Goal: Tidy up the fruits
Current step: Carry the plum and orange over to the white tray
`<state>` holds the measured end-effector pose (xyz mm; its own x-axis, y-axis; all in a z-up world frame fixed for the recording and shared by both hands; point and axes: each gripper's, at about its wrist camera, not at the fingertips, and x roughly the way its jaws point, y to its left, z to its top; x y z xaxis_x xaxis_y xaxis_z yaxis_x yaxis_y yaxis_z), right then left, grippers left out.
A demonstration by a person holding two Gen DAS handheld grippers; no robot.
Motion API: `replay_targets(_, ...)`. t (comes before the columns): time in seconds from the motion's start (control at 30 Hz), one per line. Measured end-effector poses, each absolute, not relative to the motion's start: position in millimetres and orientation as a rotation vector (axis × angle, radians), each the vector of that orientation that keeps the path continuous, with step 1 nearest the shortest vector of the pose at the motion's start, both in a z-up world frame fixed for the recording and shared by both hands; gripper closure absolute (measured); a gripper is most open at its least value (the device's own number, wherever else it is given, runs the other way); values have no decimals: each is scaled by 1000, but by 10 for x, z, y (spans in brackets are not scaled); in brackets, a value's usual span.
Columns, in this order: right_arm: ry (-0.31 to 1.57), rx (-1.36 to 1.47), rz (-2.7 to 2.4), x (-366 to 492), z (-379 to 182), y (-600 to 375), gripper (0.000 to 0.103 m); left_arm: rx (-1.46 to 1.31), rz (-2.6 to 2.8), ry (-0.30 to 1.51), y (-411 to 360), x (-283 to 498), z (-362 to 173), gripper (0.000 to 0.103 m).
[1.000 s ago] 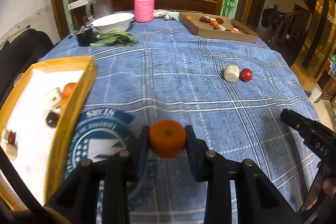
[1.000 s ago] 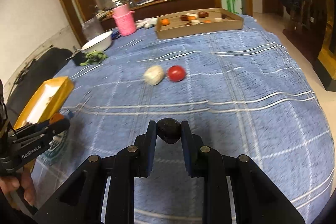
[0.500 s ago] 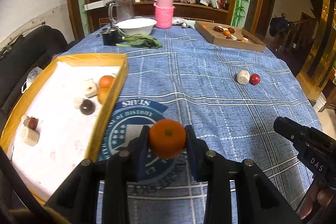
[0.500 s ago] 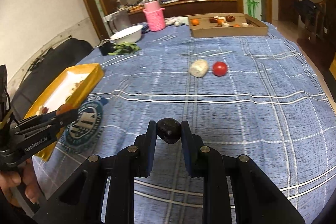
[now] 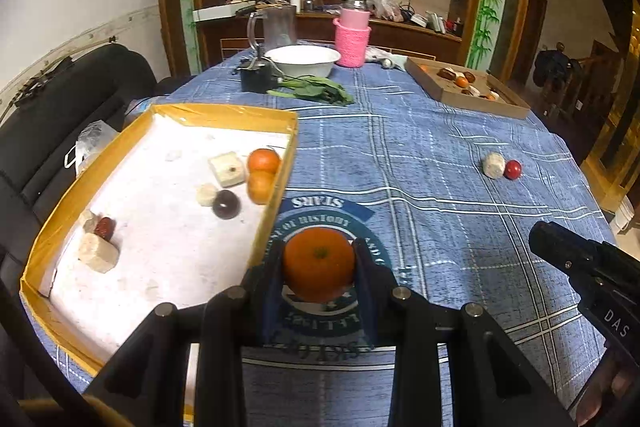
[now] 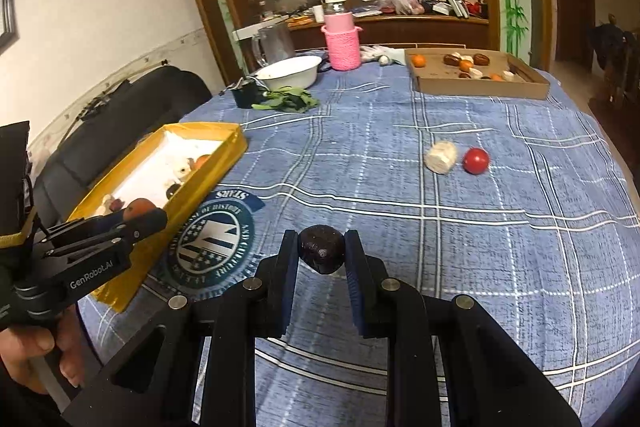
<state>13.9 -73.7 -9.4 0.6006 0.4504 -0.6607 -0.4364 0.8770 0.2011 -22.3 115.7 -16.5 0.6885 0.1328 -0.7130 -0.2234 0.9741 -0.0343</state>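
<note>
My left gripper (image 5: 318,259) is shut on an orange mandarin (image 5: 319,264), held above the round emblem on the blue tablecloth, just right of the yellow tray (image 5: 285,169). The tray holds two mandarins (image 5: 262,169), a dark fruit (image 5: 226,204), a small red fruit and pale chunks. My right gripper (image 6: 322,247) is shut on a dark purple fruit (image 6: 322,253), held above the cloth right of the emblem (image 6: 212,245). The left gripper also shows in the right wrist view (image 6: 132,223). A red fruit (image 6: 476,160) and a pale chunk (image 6: 441,157) lie together on the cloth further back.
A cardboard tray (image 6: 476,89) with several fruits stands at the far right. A white bowl (image 5: 303,60), pink knitted holder (image 5: 352,41), glass jug (image 5: 276,27) and green leaves (image 5: 316,91) stand at the far end. A black chair (image 5: 60,115) is to the left.
Both grippers have pulled back and turned left, each keeping its fruit. The yellow tray has come fully into the left wrist view, and the mandarin now sits beside its right wall.
</note>
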Motion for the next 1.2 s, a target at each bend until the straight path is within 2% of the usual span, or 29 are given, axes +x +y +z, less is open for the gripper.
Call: replay_targets(1.2, 765, -33, 675, 186, -10, 34, 81, -210, 431, 789, 2294, -412, -225, 68)
